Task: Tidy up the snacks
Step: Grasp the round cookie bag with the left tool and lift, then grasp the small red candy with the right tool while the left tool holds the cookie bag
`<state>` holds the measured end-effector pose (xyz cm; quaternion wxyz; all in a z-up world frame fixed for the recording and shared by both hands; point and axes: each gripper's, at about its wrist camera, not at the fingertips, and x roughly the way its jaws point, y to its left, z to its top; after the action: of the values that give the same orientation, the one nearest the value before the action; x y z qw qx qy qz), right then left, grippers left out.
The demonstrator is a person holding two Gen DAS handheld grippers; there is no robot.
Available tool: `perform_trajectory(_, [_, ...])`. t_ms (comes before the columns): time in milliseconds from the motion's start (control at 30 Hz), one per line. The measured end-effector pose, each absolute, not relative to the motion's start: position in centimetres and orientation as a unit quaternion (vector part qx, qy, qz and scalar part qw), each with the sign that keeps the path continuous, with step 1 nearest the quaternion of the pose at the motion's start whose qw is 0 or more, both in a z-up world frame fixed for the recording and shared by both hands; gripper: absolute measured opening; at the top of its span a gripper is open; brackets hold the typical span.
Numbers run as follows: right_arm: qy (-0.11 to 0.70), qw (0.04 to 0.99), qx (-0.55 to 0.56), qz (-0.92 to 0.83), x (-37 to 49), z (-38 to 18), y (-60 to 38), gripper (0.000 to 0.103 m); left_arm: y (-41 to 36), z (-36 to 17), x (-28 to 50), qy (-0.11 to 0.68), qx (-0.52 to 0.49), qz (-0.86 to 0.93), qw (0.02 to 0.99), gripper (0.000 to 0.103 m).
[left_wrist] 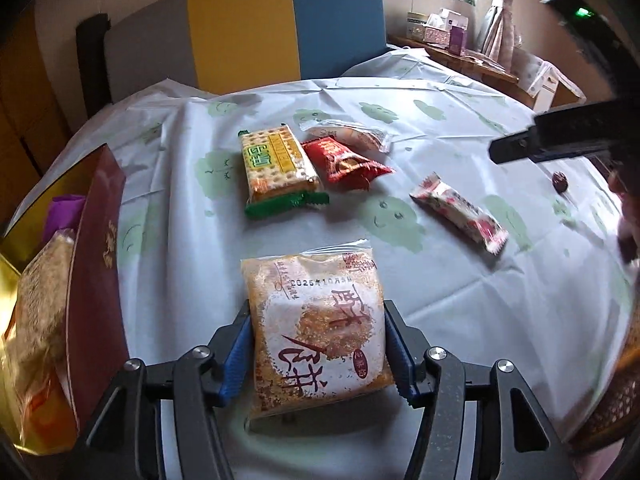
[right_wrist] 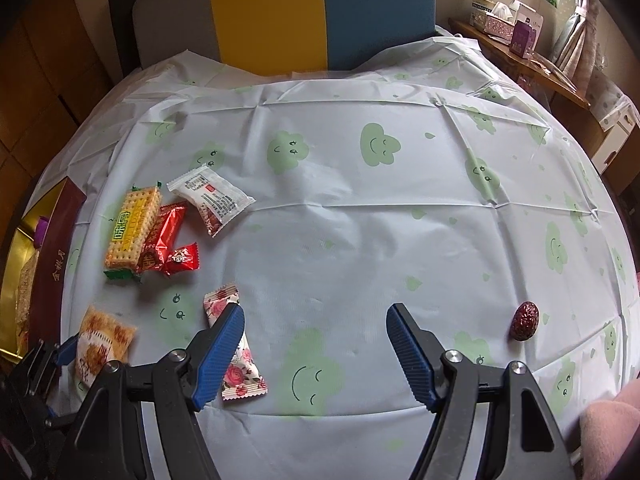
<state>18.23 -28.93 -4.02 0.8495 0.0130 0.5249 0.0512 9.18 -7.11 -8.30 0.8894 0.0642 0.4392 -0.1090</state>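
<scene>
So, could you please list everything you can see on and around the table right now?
pastry packet: one, orange and white, near edge of cloth
cracker pack: one, yellow with green ends, left of centre
red wrappers: apparently two, beside the crackers
white packet: one, behind the red ones
rose-print bar: one, white and pink, centre
date: one, dark red, alone at right
gift box: one, maroon, gold inside, left edge, already holding snacks
tablecloth: one, pale with green clouds
chair: one, grey, yellow, blue, behind the table
left claw: pads against the pastry packet's sides
right claw: open, empty, over the cloth
</scene>
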Motion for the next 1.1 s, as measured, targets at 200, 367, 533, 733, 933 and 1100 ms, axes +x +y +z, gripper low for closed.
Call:
perform_trajectory(200, [0.528, 0.847, 0.000, 0.058, 18.2, -4.3, -28.3, 0.075, -6.2, -8.8, 7.1, 0.415, 0.055, -0.105, 0.902, 0.061])
perform_trajectory(367, [0.532, 0.843, 0.003, 0.080, 18.0, -4.5, -27.7, 0.059, -6.0, -9.0, 6.8, 0.408, 0.051, -0.109, 0.905, 0.061])
perform_trajectory(533, [0.528, 0.840, 0.038, 0.122, 18.0, -3.8, -26.6, 0.047, -5.6, -9.1, 6.7, 0.406, 0.044, -0.116, 0.906, 0.060])
perform_trajectory(733, [0.528, 0.831, 0.048, 0.169, 21.0, -2.8, -22.0, 0.047, -5.3, -9.1, 6.5, 0.402, 0.038, -0.119, 0.907, 0.060])
perform_trajectory(933, [0.548, 0.821, 0.010, 0.162, 24.6, -4.5, -17.4, 0.047, -5.2, -9.0, 6.5, 0.402, 0.032, -0.124, 0.907, 0.060])
perform_trajectory(1100, [0.559, 0.822, 0.018, 0.104, 25.3, -5.3, -19.0, 0.032, -5.2, -9.1, 6.5, 0.400, 0.027, -0.123, 0.908, 0.060])
